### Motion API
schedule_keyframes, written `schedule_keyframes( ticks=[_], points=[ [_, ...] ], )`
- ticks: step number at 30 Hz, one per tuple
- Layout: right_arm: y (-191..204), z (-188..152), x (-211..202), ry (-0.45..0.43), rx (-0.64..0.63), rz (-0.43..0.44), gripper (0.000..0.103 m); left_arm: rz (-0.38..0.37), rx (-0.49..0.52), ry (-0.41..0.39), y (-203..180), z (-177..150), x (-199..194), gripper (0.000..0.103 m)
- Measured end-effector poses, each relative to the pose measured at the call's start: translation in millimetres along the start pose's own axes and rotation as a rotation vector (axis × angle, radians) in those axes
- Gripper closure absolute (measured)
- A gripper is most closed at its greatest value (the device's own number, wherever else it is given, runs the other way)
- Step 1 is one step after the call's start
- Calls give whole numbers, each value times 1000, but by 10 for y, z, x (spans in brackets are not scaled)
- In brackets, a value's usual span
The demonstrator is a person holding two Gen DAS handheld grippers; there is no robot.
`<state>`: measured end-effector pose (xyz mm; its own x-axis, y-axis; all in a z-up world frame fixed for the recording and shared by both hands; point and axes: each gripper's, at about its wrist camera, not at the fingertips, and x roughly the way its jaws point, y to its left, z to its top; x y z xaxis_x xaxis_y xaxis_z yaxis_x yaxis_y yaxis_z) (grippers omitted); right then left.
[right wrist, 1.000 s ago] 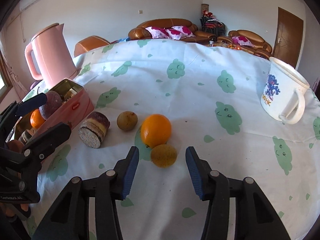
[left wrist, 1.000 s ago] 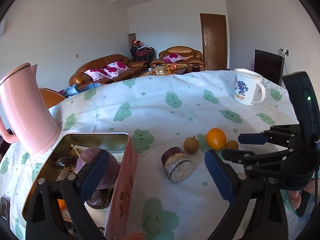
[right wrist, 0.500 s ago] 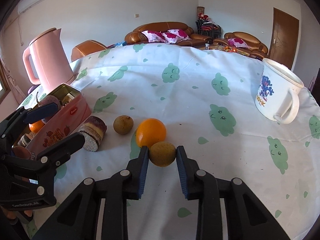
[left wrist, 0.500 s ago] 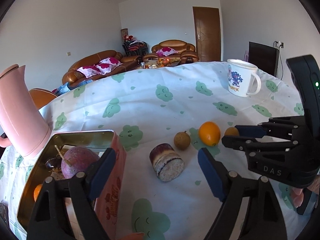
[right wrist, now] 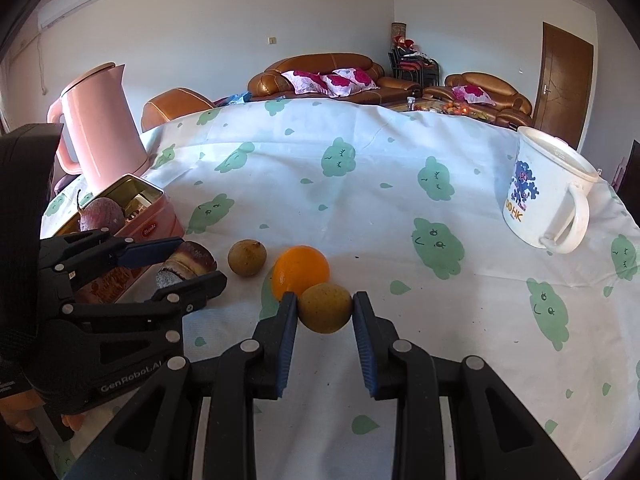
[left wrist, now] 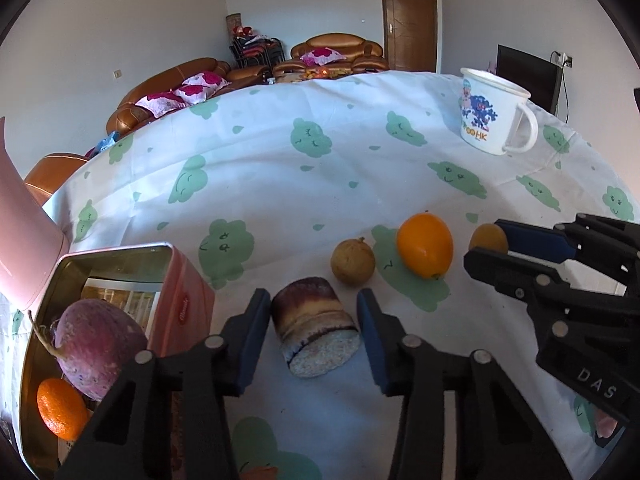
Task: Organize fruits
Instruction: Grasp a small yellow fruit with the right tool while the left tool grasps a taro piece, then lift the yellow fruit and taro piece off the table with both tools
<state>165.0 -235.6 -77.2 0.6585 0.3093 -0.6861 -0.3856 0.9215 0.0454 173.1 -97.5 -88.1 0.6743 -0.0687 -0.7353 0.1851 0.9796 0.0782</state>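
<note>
The left hand-held gripper (left wrist: 314, 326) straddles the cut brown stub (left wrist: 314, 330), which lies low in the middle of the left wrist frame. Its jaws have just been closing. The left pad looks to touch the stub's side, while the right pad seems a sliver off, so I judge it not yet clamped. The stub lies on its side on the desk (left wrist: 280, 168), long axis pointing up the frame and away, cut face toward the camera, so the pads meet its curved flanks.

The right hand-held gripper (right wrist: 325, 308) is clenched on a small brown fruit (right wrist: 325, 307), lower centre of the right wrist frame, pads pressing both sides. The orange (right wrist: 300, 270) touches that fruit just behind, up-left. Another brown fruit (right wrist: 247, 258) sits further left.

The open pink tin (left wrist: 120, 252), already holding a purple fruit (left wrist: 100, 344) and a small orange (left wrist: 60, 408), fills the lower left of the left wrist frame, just beside the left hand-held gripper, which is nearer to it.
</note>
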Motion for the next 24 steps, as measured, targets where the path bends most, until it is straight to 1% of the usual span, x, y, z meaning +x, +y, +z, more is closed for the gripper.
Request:
schedule_keyframes(
  ticks=[3,9,24],
  points=[
    [-4,-1,-14,-8,2,3,73,-10,-12,-8,22,-11,-22,58],
    [12,-11,-78,-41,-8,3,73,-25,-25,-65,49,-26,-138,58],
    [68,-23,-239,-133,-44,38,73,-8,-11,-192,29,-60,-383,58]
  ],
)
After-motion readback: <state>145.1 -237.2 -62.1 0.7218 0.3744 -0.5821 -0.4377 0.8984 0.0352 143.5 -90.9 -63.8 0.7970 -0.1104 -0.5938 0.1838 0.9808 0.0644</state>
